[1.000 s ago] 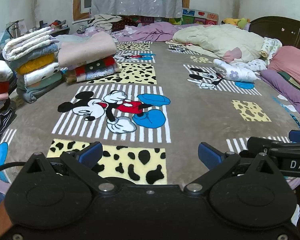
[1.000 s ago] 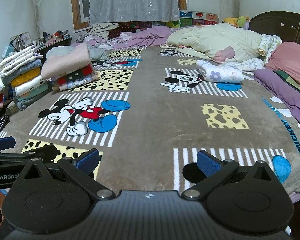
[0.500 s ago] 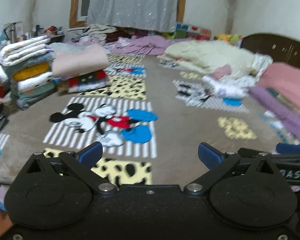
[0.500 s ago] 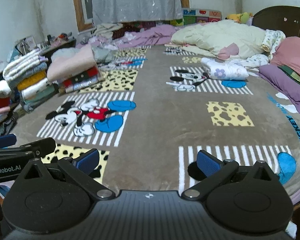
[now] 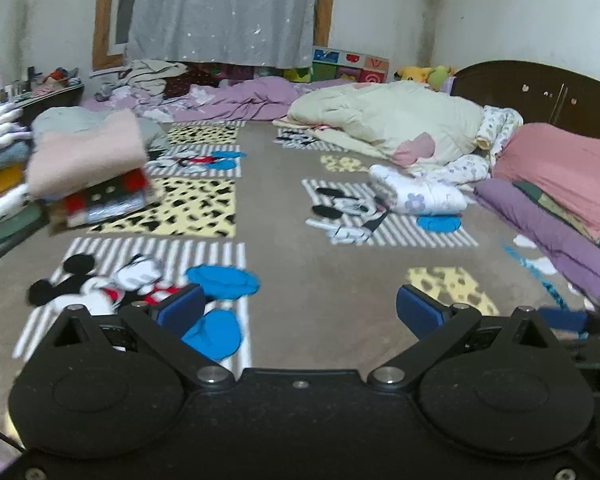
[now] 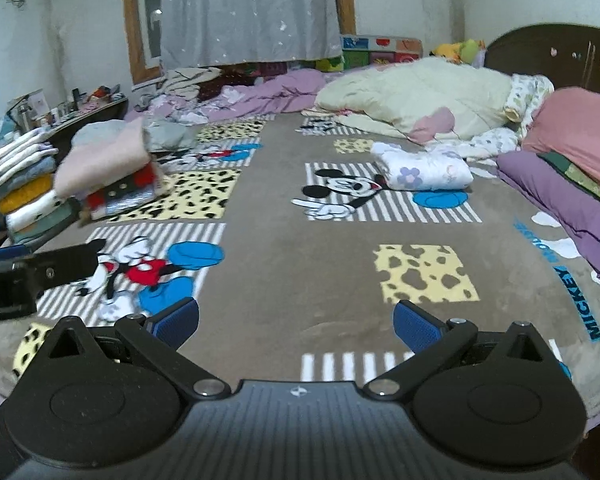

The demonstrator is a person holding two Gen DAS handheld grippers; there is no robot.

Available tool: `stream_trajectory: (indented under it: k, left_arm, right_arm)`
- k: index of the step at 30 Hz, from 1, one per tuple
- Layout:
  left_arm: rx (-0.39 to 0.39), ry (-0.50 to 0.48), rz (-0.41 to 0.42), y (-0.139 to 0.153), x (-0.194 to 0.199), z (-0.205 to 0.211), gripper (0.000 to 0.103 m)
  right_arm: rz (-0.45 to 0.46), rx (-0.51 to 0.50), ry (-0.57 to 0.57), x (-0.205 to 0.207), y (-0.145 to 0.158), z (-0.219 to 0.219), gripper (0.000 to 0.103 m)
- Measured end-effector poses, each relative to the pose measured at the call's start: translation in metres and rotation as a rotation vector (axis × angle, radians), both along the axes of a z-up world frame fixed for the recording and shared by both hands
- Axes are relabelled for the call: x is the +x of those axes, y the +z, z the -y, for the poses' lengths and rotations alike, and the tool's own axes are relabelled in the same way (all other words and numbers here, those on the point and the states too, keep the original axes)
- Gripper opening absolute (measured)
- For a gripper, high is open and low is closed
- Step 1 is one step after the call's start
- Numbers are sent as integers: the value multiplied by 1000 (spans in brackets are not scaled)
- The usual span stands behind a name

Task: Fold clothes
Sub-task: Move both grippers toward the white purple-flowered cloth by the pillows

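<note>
My left gripper (image 5: pixel 300 312) is open and empty above the brown Mickey Mouse blanket (image 5: pixel 320 280) on the bed. My right gripper (image 6: pixel 296 322) is open and empty beside it, to the right; the left gripper's finger (image 6: pixel 28 276) shows at the right view's left edge. A folded white floral garment (image 5: pixel 420 196) (image 6: pixel 424 170) lies far ahead right. A stack of folded clothes topped by a pink piece (image 5: pixel 84 160) (image 6: pixel 104 160) sits far left. Unfolded clothes (image 5: pixel 152 76) are heaped at the back.
A taller pile of folded clothes (image 6: pixel 20 184) stands at the left edge. A cream quilt (image 5: pixel 388 120), a pink pillow (image 5: pixel 560 172) and a purple roll (image 5: pixel 540 232) line the right side. A dark headboard (image 6: pixel 560 52) is behind them. A grey curtain (image 5: pixel 220 12) hangs at the back.
Both grippers have moved forward over the blanket and tilted up, so the far end of the bed looks closer. Both stay open and empty.
</note>
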State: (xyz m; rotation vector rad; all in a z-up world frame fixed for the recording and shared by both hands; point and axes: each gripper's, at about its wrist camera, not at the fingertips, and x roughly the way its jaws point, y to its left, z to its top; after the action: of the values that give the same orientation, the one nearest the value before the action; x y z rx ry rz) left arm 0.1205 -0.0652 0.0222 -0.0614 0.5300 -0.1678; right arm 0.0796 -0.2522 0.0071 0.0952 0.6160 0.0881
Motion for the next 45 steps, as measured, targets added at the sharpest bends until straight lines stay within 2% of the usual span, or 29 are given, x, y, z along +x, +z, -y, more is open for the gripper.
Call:
stream_trajectory:
  k: [3, 6, 8, 12, 18, 20, 25, 29, 31, 33, 36, 40, 42, 43, 44, 45]
  left_arm:
    - [-6, -16, -34, -6, 35, 22, 103]
    - [-20, -66, -32, -8, 68, 48, 103]
    - [-23, -92, 5, -6, 86, 65, 103]
    - [30, -87, 108, -6, 124, 100, 103]
    - [-19, -175, 54, -22, 205, 142, 103]
    - [-36, -193, 49, -29, 231, 159, 102]
    - [-81, -229, 22, -48, 296, 201, 99]
    - [-112, -229, -39, -74, 343, 230, 87]
    - [-111, -221, -63, -89, 363, 243, 80]
    - [-114, -207, -86, -103, 380, 252, 77]
    - [-153, -187, -110, -115, 402, 258, 77]
    - [-180, -142, -148, -125, 425, 265, 77]
    - [-200, -151, -170, -129, 433, 269, 73]
    - [-202, -155, -180, -130, 435, 271, 64]
    - [-205, -158, -191, -132, 437, 273, 42]
    - [-195, -154, -189, -133, 437, 276, 37]
  right_arm:
    - [-11, 29, 4, 24, -13, 19, 103]
    - [-10, 60, -31, 49, -30, 39, 103]
    - [-2, 96, -54, 68, -42, 52, 103]
    - [55, 143, -115, 109, -70, 77, 103]
    - [237, 209, -191, 143, -132, 118, 103]
    - [239, 176, -249, 156, -149, 132, 103]
    - [255, 355, -329, 175, -160, 169, 103]
    - [307, 523, -353, 180, -164, 192, 103]
    - [307, 553, -342, 186, -167, 198, 103]
    - [262, 576, -325, 193, -170, 203, 103]
    - [223, 536, -328, 193, -170, 205, 103]
    - [199, 587, -339, 196, -176, 215, 103]
    - [186, 592, -346, 198, -178, 215, 103]
    - [180, 592, -346, 199, -179, 215, 103]
    - [171, 593, -337, 201, -180, 213, 103]
    - [161, 593, -327, 204, -180, 212, 103]
